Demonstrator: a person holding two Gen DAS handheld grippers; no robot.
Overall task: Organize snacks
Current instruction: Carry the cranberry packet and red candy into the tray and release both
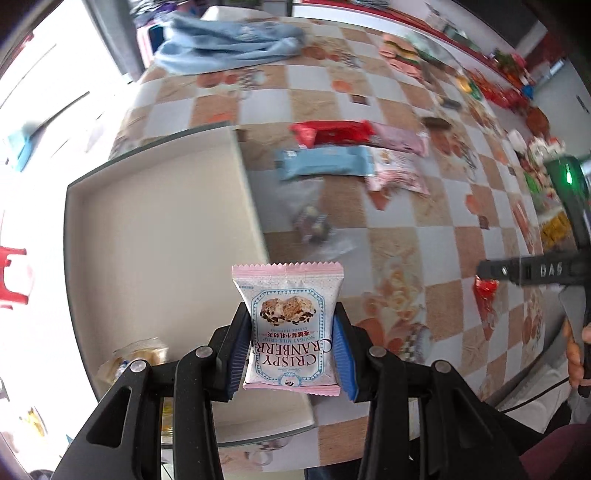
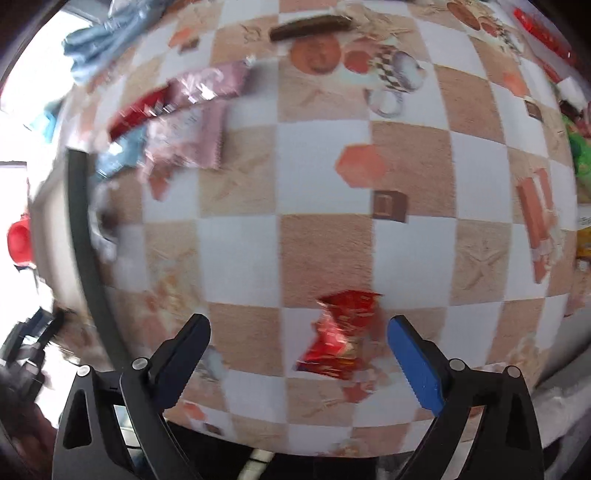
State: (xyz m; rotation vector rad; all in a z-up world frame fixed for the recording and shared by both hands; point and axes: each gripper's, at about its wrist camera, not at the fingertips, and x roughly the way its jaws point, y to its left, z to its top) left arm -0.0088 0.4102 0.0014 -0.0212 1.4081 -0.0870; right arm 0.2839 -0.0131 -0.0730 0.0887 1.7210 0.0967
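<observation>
Here the left gripper point(image 1: 291, 332) clamps a pink pack point(image 1: 290, 325) beside the tray point(image 1: 162, 229), bars point(image 1: 325, 166) at 12 o'clock, while the right gripper point(image 2: 299, 332) gapes around a red wrapper point(image 2: 340, 336) on the table.

Tabletop point(image 2: 325, 251): checkered tan and white, printed with orange and brown food pictures.
Tray point(image 1: 159, 236): cream inside, dark grey rim.
Snack packet point(image 1: 291, 325) in left claw point(image 1: 291, 350): pale pink with white-and-blue framed panel, red lettering.
Claw pads point(image 1: 343, 354): blue, on black arms.
Right claw point(image 2: 299, 332): black, one blue pad.
Crumpled wrapper point(image 2: 340, 336): shiny red with gold.
Bar wrappers on tabletop: red point(image 1: 332, 133), light blue point(image 1: 325, 162), pink point(image 1: 399, 138), dark brown point(image 2: 310, 26).
Cloth point(image 1: 229, 40): light blue.
</observation>
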